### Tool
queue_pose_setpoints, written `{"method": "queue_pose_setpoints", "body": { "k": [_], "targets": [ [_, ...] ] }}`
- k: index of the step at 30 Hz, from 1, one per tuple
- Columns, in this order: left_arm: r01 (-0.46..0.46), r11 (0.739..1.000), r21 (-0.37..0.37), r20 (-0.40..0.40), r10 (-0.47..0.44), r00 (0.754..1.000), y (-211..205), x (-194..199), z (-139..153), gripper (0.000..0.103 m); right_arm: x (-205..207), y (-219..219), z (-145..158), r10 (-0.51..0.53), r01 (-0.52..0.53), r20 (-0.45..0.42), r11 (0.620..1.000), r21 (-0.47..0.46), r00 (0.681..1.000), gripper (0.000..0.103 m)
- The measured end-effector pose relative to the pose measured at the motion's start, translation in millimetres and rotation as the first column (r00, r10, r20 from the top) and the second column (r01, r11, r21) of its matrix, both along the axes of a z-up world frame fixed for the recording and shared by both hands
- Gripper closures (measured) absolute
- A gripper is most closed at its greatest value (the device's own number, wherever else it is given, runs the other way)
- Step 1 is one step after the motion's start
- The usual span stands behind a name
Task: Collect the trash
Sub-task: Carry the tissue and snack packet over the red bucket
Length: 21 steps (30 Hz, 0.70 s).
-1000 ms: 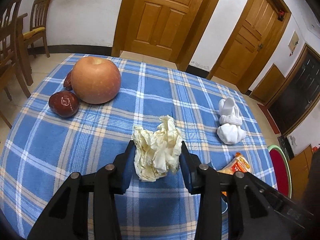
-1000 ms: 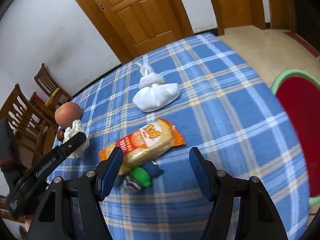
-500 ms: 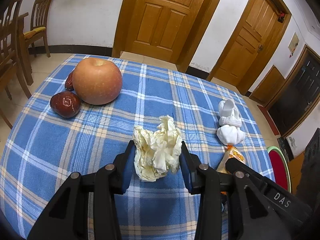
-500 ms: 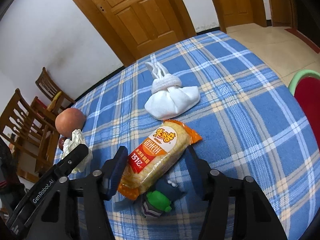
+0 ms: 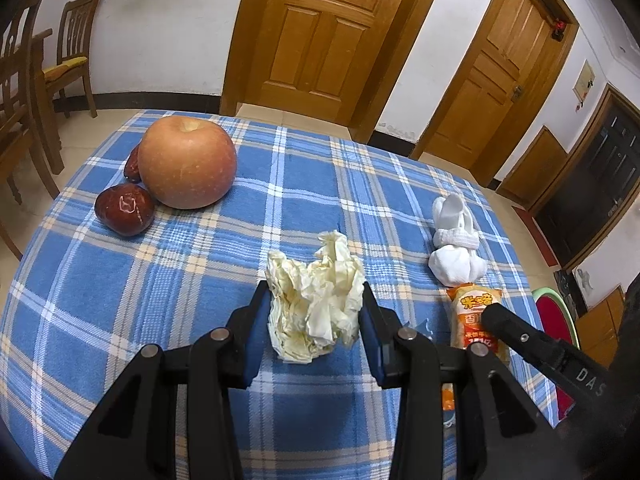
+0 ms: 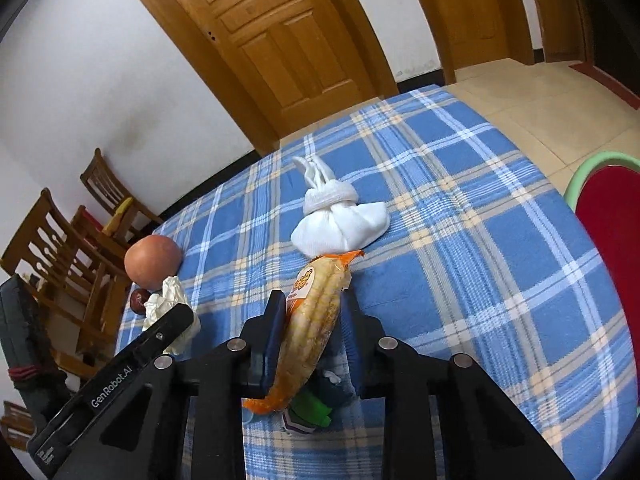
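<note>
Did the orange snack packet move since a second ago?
Yes. The snack packet swung lengthwise between the closing right gripper, its tip now touching the white sock bundle.

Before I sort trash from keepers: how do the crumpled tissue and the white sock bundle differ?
The crumpled tissue is cream, loose and creased; the white sock bundle is bright white, smooth and tied into a ball. The tissue sits between the left tool fingers; the sock bundle lies untouched. Both rest on the checked tablecloth.

1 apple (image 5: 187, 162), 2 jujubes (image 5: 125, 209), 2 doors (image 5: 326, 36)
</note>
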State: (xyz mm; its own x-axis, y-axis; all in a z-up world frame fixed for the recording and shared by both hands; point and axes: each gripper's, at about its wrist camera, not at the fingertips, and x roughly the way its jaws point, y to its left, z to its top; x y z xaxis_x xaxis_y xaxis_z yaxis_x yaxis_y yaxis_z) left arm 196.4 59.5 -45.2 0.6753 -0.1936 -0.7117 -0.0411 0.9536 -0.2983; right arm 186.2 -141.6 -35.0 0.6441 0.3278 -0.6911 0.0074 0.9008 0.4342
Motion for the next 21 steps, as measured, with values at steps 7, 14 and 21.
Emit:
{"method": "queue_pose_setpoints", "body": {
  "k": [7, 14, 21],
  "targets": [
    [0.034, 0.999, -0.010, 0.009, -0.034, 0.999, -8.9, -3.1, 3.0, 0.061, -11.9, -14.2, 14.6, -0.016, 0.016, 0.050, 1.000, 0.007, 0.999, 0.077],
    [0.081, 0.997, 0.007, 0.025, -0.081, 0.996, -27.8, -13.3, 11.6, 0.061, -29.9, -38.1, 23.7, -0.042, 0.041, 0.073, 0.999, 0.023, 0.996, 0.077],
    [0.138, 0.990, 0.007, 0.037, -0.138, 0.990, -50.6, -29.9, 21.9, 0.061, -54.9, -68.0, 31.6, -0.084, 0.080, 0.103, 0.996, 0.037, 0.991, 0.077]
  ]
}}
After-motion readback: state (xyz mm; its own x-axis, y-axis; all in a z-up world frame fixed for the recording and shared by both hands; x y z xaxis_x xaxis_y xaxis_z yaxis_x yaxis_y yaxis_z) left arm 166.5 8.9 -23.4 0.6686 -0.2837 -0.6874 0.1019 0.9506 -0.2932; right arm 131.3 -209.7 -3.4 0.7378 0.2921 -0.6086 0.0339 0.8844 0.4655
